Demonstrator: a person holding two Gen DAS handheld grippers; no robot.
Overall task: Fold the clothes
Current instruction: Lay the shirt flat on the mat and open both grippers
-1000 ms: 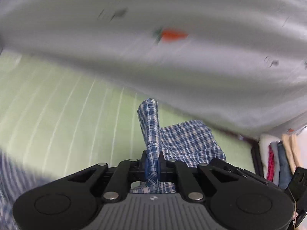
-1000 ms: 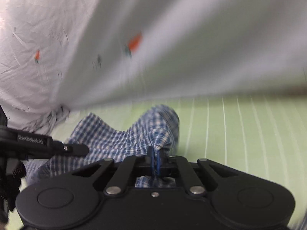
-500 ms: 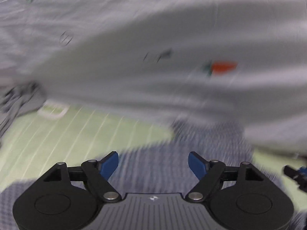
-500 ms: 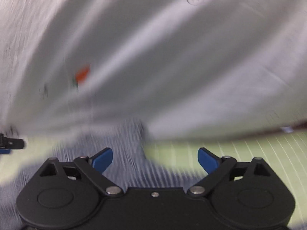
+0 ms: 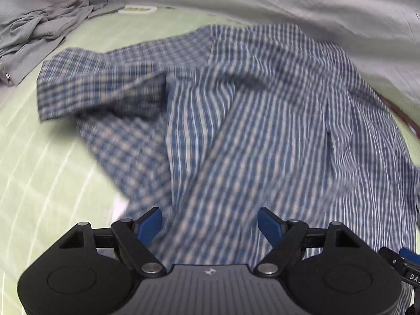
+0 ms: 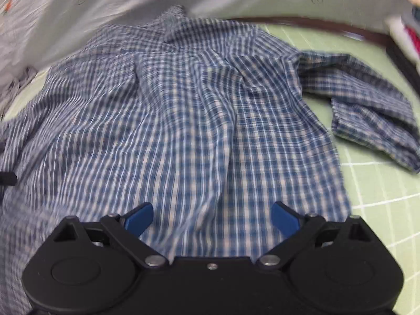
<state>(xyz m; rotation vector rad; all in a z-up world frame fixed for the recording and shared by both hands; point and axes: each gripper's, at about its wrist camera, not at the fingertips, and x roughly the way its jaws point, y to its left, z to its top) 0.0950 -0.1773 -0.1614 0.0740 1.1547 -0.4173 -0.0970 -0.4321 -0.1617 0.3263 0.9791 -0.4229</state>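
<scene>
A blue and white checked shirt (image 5: 262, 110) lies spread and rumpled on a light green gridded mat (image 5: 47, 183). One sleeve reaches left in the left wrist view. In the right wrist view the shirt (image 6: 183, 120) fills the middle, with a sleeve (image 6: 372, 115) bunched at the right. My left gripper (image 5: 210, 223) is open and empty just above the shirt's near edge. My right gripper (image 6: 212, 218) is open and empty over the shirt's near part.
A crumpled grey garment (image 5: 39, 29) lies at the far left. A white sheet with carrot prints (image 5: 288, 0) runs along the back. A dark brown edge (image 6: 315, 23) borders the mat, with stacked clothes (image 6: 409, 26) at the far right.
Both grippers were shut on the shirt a second ago, opened and let it go. The shirt now lies spread on the mat, and both views have tilted down onto it.
</scene>
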